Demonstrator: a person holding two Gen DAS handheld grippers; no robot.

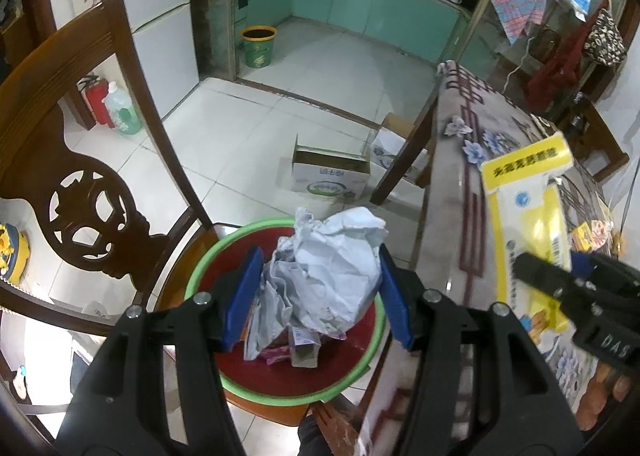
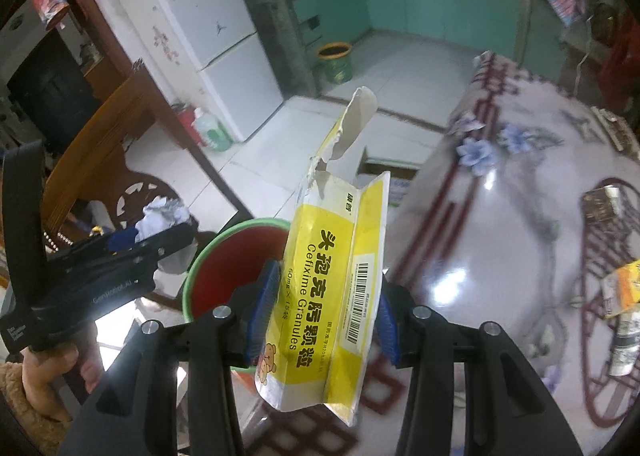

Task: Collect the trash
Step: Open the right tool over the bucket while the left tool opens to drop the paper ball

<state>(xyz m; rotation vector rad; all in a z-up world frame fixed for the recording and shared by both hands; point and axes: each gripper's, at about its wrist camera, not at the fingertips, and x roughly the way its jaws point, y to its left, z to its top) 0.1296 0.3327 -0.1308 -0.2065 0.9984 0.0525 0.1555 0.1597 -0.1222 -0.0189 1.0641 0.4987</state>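
Observation:
In the left wrist view my left gripper [image 1: 320,284] is shut on a crumpled ball of white paper [image 1: 336,264], held just over a red bin with a green rim [image 1: 288,400] that stands on a chair seat. Other wrappers [image 1: 296,350] lie inside the bin. My right gripper [image 2: 326,308] is shut on a flattened yellow medicine box [image 2: 332,288] with a torn top flap, held upright beside the bin [image 2: 224,268] at the table's edge. The same box [image 1: 524,216] and the right gripper [image 1: 532,272] show at the right of the left wrist view. The left gripper [image 2: 176,234] with its paper [image 2: 164,216] shows at the left of the right wrist view.
A table with a glossy floral cloth [image 2: 500,236] stands to the right, with small boxes and a bottle [image 2: 624,296] on it. A carved wooden chair back [image 1: 80,192] rises on the left. On the tiled floor are an open cardboard box [image 1: 328,172] and a green bucket [image 1: 259,46].

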